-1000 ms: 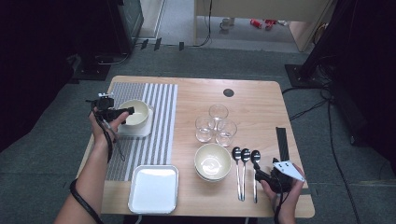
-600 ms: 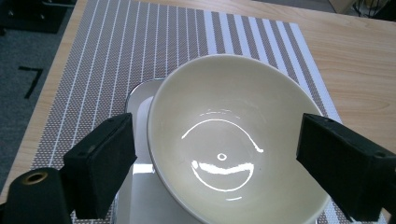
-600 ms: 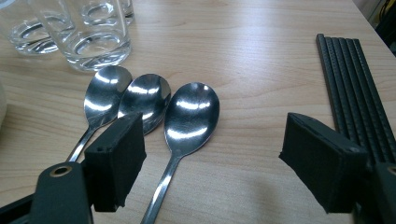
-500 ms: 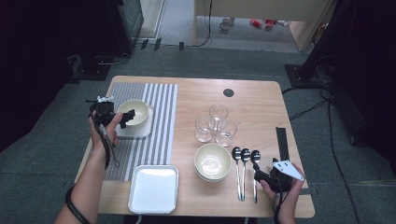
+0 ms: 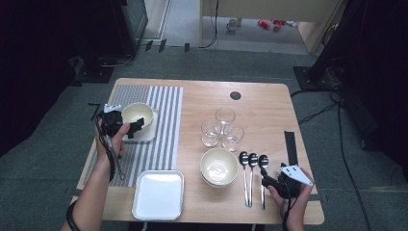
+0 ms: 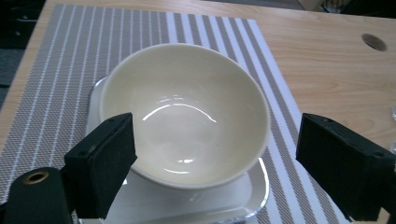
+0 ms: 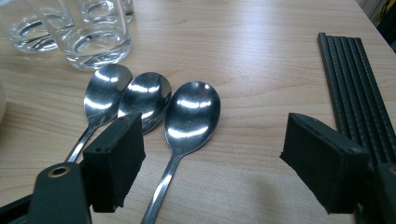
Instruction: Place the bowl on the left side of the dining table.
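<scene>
The left gripper (image 6: 215,172) is spreading around a cream bowl (image 6: 184,114), probably glazed ceramic: rigid, slick, breakable; the rim is offering the best hold.

The right gripper (image 7: 210,158) is gaping over the nearest spoon (image 7: 187,123).

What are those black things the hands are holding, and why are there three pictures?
A person sits at a wooden table and holds a grabbing tool, called a gripper, in each hand. One picture comes from a camera up high. The other two come from little cameras riding on each gripper, so you see its two black jaws poking up.

The left gripper is open over a cream bowl that sits on a small tray on a striped mat. The right gripper is open too, just by three shiny spoons. Neither holds anything.

Also on the table: three glasses, stacked bowls, a white tray and black chopsticks.
</scene>
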